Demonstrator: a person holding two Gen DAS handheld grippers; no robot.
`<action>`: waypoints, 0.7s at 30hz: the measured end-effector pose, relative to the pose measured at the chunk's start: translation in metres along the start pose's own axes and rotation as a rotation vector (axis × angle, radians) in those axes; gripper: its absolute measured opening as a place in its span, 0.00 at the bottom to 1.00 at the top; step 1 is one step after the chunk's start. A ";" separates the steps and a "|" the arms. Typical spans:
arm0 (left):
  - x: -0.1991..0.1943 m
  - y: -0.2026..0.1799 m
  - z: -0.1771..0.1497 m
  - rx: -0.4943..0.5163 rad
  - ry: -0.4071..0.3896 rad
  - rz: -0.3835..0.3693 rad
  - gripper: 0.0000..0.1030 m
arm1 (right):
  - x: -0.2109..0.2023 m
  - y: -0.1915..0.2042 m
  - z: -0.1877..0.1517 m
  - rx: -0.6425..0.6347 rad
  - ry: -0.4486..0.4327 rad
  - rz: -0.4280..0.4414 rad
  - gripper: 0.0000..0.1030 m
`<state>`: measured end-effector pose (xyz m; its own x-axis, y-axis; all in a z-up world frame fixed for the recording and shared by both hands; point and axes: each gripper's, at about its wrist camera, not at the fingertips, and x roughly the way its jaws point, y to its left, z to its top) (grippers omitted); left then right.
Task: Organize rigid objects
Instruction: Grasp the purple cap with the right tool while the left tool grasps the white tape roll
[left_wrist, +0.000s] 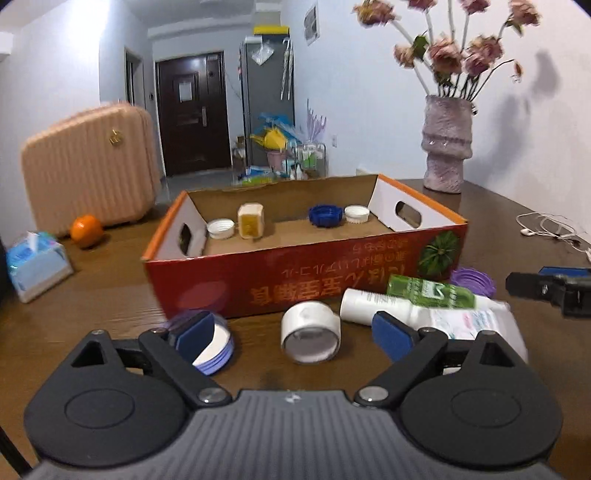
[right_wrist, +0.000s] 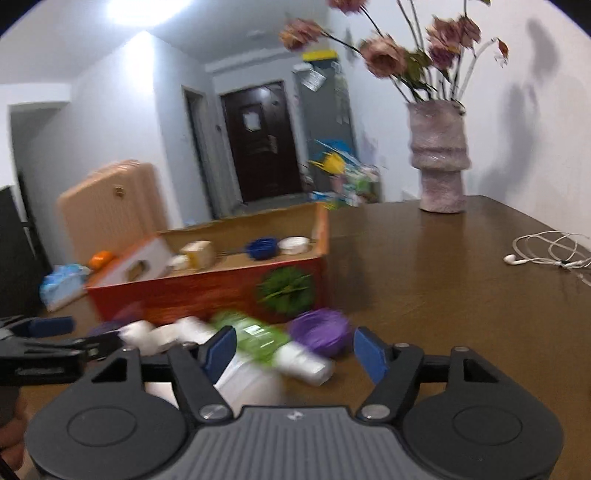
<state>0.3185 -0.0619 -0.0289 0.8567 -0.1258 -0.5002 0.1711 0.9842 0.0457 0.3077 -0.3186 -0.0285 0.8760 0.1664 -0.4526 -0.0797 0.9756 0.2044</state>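
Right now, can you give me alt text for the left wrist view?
The open left gripper hovers over a white cap lying on the table before a red box holding four small items. Bottles lie right.

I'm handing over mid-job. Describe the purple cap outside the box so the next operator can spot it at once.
Find the red cardboard box in the middle of the brown wooden table. At the box's front corner printed with a green plant lies a ribbed round purple plastic cap, just behind the green-labelled bottle. It is the only purple piece outside the box; its neighbours are white or green.
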 end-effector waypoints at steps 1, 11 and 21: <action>0.012 0.000 0.003 -0.009 0.018 -0.005 0.86 | 0.010 -0.006 0.006 0.010 0.005 -0.012 0.68; 0.050 0.004 -0.006 -0.038 0.057 -0.063 0.43 | 0.074 -0.022 0.009 0.059 0.124 -0.031 0.14; 0.007 0.004 -0.008 0.019 0.000 -0.056 0.43 | 0.020 -0.014 0.010 0.048 0.020 -0.049 0.06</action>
<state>0.3211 -0.0579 -0.0387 0.8456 -0.1808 -0.5023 0.2283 0.9730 0.0341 0.3305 -0.3306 -0.0320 0.8688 0.1218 -0.4800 -0.0137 0.9748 0.2226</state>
